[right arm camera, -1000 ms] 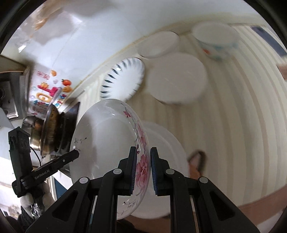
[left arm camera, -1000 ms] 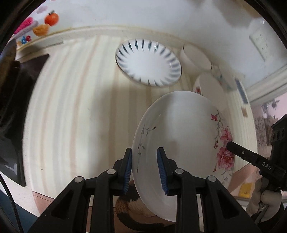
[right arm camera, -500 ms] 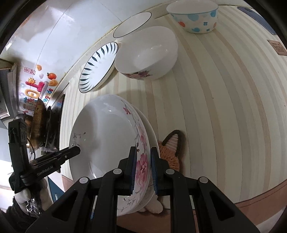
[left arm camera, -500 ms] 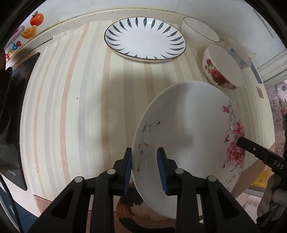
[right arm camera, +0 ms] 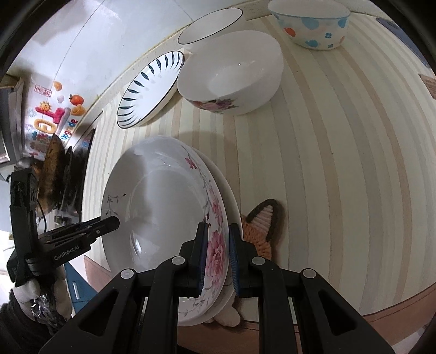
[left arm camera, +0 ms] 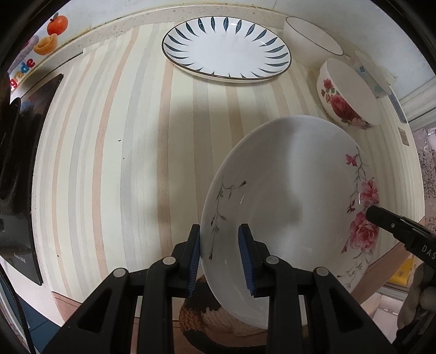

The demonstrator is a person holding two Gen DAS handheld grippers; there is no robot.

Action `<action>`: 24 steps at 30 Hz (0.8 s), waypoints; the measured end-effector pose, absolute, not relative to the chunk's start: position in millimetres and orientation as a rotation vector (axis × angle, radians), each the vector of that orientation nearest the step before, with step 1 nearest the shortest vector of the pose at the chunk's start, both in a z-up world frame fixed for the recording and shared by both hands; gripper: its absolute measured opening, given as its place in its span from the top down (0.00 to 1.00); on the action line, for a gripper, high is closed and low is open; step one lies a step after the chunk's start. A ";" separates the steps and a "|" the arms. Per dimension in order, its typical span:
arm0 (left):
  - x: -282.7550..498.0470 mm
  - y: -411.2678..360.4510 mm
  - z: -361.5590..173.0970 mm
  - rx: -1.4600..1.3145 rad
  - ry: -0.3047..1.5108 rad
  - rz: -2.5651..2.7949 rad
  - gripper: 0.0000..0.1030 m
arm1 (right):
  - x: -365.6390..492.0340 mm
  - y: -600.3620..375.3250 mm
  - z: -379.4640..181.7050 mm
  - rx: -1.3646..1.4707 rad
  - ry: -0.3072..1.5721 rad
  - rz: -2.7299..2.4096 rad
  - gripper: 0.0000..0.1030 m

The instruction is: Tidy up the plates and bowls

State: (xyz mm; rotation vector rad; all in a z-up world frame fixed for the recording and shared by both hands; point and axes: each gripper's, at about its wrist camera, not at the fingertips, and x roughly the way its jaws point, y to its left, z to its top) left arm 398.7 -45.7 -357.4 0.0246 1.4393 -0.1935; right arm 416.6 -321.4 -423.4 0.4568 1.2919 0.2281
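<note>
Both grippers hold one white plate with pink roses (left arm camera: 294,190) by opposite rims, low over the striped counter. My left gripper (left arm camera: 220,257) is shut on its plain-branch rim. My right gripper (right arm camera: 217,256) is shut on its rose rim; the plate (right arm camera: 163,207) sits over a second white plate (right arm camera: 227,196) beneath it. A blue-leaf plate (left arm camera: 226,49) lies at the back. A rose bowl (left arm camera: 346,92) and a plain white bowl (left arm camera: 313,38) stand to its right.
A bowl with blue and orange dots (right arm camera: 310,24) stands far right. A knitted fox-shaped coaster (right arm camera: 261,226) lies under the plates at the counter's front edge. A black cooktop (left arm camera: 16,174) borders the counter on the left. The wall runs behind.
The rose plate has come down toward the counter, held by both grippers. The back dishes now look nearer and sharper. Both grips are unchanged.
</note>
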 end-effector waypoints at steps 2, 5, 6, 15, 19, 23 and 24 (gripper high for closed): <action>397.5 -45.3 -359.1 0.023 1.444 -0.198 0.76 | 417.7 -321.8 -423.3 0.457 1.304 0.233 0.83; 396.5 -46.0 -360.0 0.034 1.444 -0.197 0.76 | 418.3 -322.9 -422.6 0.463 1.322 0.240 0.81; 396.4 -45.7 -360.3 0.035 1.447 -0.197 0.76 | 418.8 -323.0 -421.9 0.462 1.328 0.239 0.81; 408.3 -32.2 -360.8 -0.034 1.484 -0.188 0.76 | 424.3 -335.3 -421.8 0.540 1.430 0.225 0.79; 416.7 -18.7 -341.8 -0.067 1.464 -0.181 0.75 | 429.2 -349.2 -405.7 0.609 1.417 0.210 0.79; 455.5 -4.9 -306.6 -0.149 1.393 -0.188 0.71 | 460.9 -348.1 -370.1 0.689 1.329 0.251 0.73; 470.0 -2.7 -300.7 -0.168 1.377 -0.184 0.69 | 476.5 -341.1 -358.1 0.687 1.296 0.277 0.69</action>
